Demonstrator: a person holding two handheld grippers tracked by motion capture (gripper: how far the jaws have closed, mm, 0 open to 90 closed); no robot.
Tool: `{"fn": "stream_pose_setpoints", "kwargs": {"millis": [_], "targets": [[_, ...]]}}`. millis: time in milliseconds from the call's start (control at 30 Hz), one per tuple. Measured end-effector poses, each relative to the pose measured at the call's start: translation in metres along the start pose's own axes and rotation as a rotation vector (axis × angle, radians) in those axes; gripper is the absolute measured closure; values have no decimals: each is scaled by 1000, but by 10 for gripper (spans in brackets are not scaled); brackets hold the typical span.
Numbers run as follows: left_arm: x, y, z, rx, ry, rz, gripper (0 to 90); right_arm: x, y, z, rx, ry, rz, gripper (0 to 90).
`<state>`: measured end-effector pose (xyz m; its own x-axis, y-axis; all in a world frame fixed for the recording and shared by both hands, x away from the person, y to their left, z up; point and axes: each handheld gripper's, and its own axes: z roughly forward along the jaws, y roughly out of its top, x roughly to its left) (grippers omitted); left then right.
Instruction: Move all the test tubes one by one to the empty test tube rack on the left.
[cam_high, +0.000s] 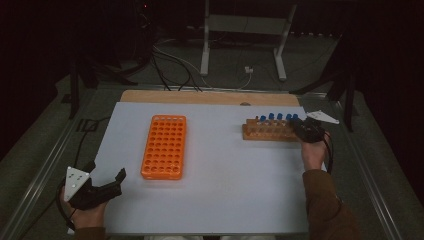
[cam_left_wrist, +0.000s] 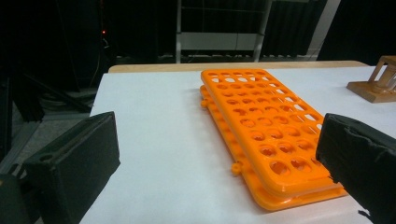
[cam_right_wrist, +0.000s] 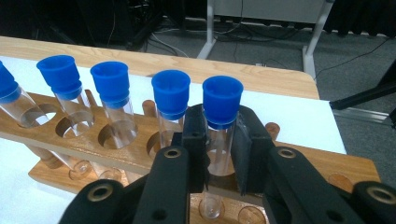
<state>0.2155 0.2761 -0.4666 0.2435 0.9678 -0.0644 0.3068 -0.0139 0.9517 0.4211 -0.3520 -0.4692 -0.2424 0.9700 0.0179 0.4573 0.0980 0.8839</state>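
While the left gripper (cam_high: 107, 186) rests at the table's near-left corner w/ jaws wide apart and nothing btwn them, the orange rack (cam_high: 164, 146) lies flat just ahead of it, left of centre. Further right, the wooden rack (cam_high: 267, 131) holds blue-capped tubes in a row. At its right end the right gripper (cam_right_wrist: 219, 140) is clamped on the end tube (cam_right_wrist: 220, 121), just below the cap; tube upright, in its hole.

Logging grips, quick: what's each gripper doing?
Left gripper: open, holding nothing.
Right gripper: fingers shut on the end blue-capped tube.
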Motion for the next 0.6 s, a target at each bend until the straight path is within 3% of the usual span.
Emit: {"fn": "stream_pose_setpoints", "kwargs": {"millis": [600], "targets": [[0,0,1,12,-4,1,6,0,14,-17,-65,-22,1,768]]}}
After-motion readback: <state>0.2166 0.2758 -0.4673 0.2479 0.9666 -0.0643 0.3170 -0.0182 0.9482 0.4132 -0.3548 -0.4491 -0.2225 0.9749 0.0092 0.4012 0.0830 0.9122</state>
